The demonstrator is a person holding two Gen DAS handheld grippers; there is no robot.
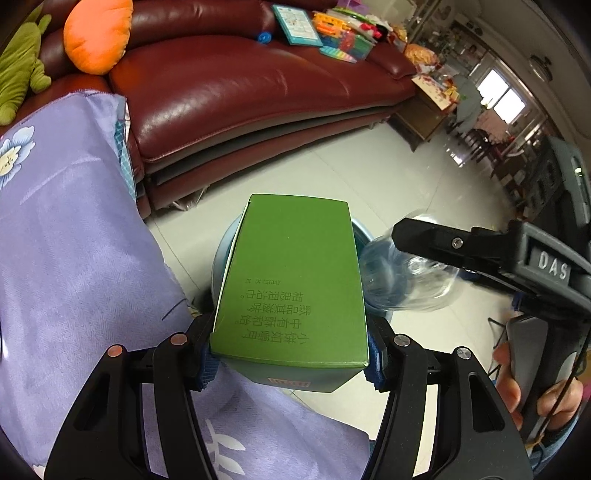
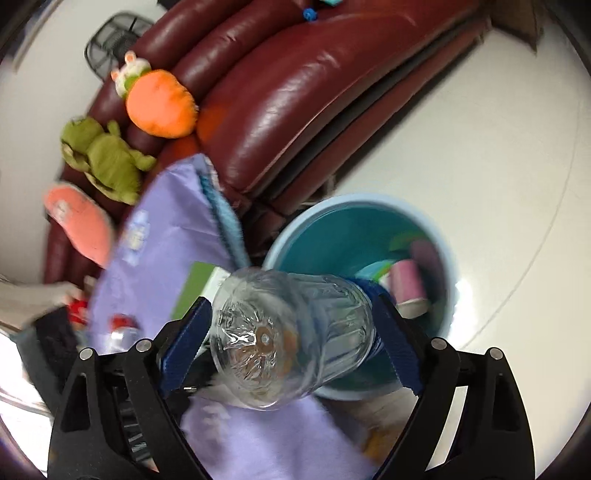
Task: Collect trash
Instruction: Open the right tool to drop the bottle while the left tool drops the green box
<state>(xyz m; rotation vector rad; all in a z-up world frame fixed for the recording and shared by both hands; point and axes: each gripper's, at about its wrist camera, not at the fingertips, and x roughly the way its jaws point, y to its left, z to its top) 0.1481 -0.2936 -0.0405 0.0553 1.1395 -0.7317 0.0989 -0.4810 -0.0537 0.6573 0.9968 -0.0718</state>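
Green box [image 1: 291,280], printed text on top, is clamped between the left claw [image 1: 291,356] pads near its back end; the box sticks out forward from the claw and hangs over the bin [image 1: 223,254], which shows as a blue rim just past and under it. Left claw is closed down to box width.

Clear bottle [image 2: 291,332], empty and crumpled at the base, sits crosswise between the right claw [image 2: 291,332] pads, base toward the camera, squeezed from both sides. Right claw closed onto it. From the left wrist view the bottle [image 1: 406,273] is blurred, just right of the box, with the right claw [image 1: 406,236] black finger over it.

Bin [image 2: 448,266] lies just ahead and right of the right claw, open top, teal inside, with a pink cup [image 2: 406,288] and other bits in it. The box [image 2: 201,284] edge shows left of the bottle.

Purple cloth [image 1: 74,240] is under and left of both claws. Red sofa [image 1: 240,92] is beyond, with an orange cushion [image 1: 98,35], green plush [image 1: 20,70] and toys [image 1: 332,29]. White tile floor [image 1: 369,170] around the bin. A hand [image 1: 535,384] grips the right claw's handle.
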